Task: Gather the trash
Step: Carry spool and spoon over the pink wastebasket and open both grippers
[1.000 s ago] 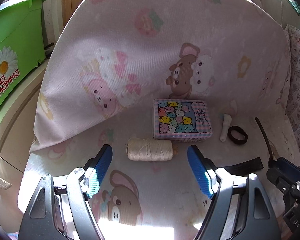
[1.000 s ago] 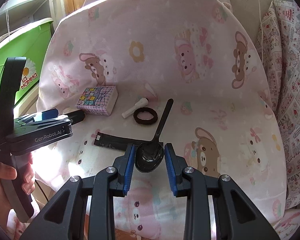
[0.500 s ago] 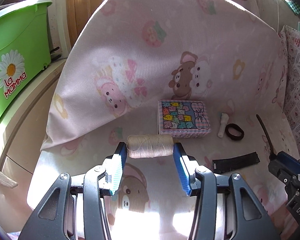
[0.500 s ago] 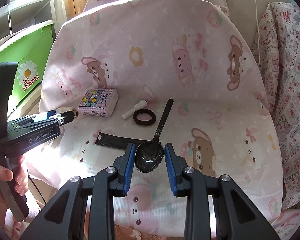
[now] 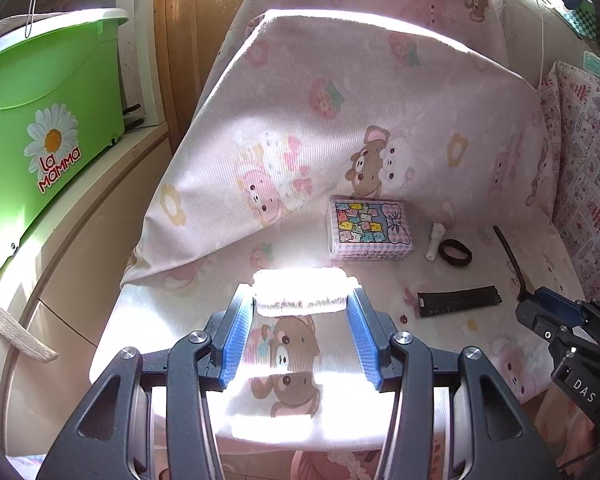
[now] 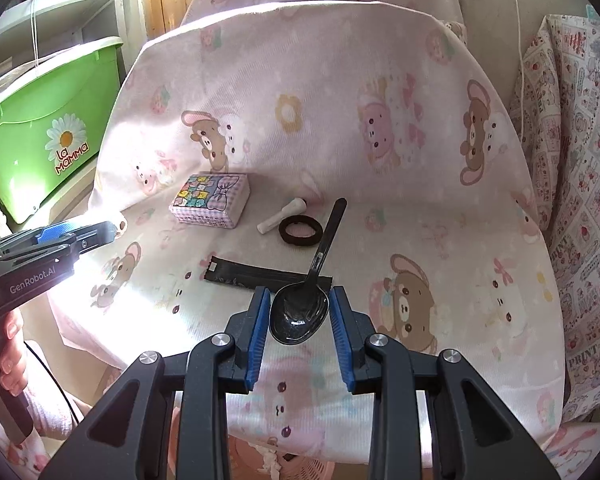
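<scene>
My left gripper (image 5: pixel 300 300) is shut on a cream spool of thread (image 5: pixel 302 290), lifted off the pink chair seat and washed out by sunlight. My right gripper (image 6: pixel 298 312) is shut on the bowl of a black plastic spoon (image 6: pixel 300 312), whose handle points away over the seat. On the seat lie a black wrapper (image 6: pixel 260 274) (image 5: pixel 458 300), a black hair tie (image 6: pixel 300 230) (image 5: pixel 455 253), a small white tube (image 6: pixel 282 216) (image 5: pixel 435 240) and a pastel bear-print box (image 6: pixel 210 200) (image 5: pixel 370 234). The left gripper also shows at the left of the right wrist view (image 6: pixel 116 226).
A green plastic bin (image 5: pixel 40 128) marked "La Mamma" stands on a ledge to the left. The pink bear-print chair cover (image 5: pixel 340 120) rises behind the objects. A patterned cushion (image 6: pixel 580 160) lies at the right. A person's hand (image 6: pixel 4 344) holds the left tool.
The left gripper closed on the thread spool and lifted it up and back from the seat. The right gripper kept still with the spoon in it.
</scene>
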`<state>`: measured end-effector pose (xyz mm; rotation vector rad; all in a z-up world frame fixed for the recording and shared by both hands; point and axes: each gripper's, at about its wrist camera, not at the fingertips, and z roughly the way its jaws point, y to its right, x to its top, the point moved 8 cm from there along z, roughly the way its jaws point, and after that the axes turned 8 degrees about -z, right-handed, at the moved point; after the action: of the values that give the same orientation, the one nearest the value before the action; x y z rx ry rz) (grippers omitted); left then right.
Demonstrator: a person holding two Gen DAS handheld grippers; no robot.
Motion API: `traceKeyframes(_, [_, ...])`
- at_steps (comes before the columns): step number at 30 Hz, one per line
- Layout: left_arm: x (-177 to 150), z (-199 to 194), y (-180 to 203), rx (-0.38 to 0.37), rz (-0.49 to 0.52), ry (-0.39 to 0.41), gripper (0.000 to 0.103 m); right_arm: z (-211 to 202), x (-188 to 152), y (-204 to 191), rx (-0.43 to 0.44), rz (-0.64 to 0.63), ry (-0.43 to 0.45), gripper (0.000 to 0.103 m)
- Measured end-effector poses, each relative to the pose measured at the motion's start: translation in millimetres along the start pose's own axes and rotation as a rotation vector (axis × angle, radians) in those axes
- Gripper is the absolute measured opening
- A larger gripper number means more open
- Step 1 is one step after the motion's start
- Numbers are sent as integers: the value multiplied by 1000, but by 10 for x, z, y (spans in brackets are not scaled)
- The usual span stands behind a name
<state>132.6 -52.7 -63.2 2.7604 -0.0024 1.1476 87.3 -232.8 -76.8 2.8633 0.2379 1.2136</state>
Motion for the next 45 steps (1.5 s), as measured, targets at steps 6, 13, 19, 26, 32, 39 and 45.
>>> traceKeyframes(6, [-66,-131,-66,-23,-31,-32,47,-170,-31,-141,34,-30,22,32])
traceKeyframes(13, [-132,-292,-75,-25,-34,-33,47,-376,-83,-283,57,-43,34,32])
traceKeyframes(19, [-327,-448,-242,-27,-95,-67,47,-551,-200,-421,138,19,-30,32])
traceKeyframes(26, [-526,-635,-219,-45,-61,-69,47,-713,-280,-625,171,-12,0,32])
traceKeyframes(32, [-633,-741,-200,-95,-101,-92,47,-778,-363,-684,180,-14,6,32])
traceKeyframes(39, [-812,-536,-264,-72,-139,-200,47,-752,-628,-1052,318,-103,-86,32])
traceKeyframes(45, [-820,-617,-249,-93,-154,-200,47,-776,-777,-1286,359,-178,-114,32])
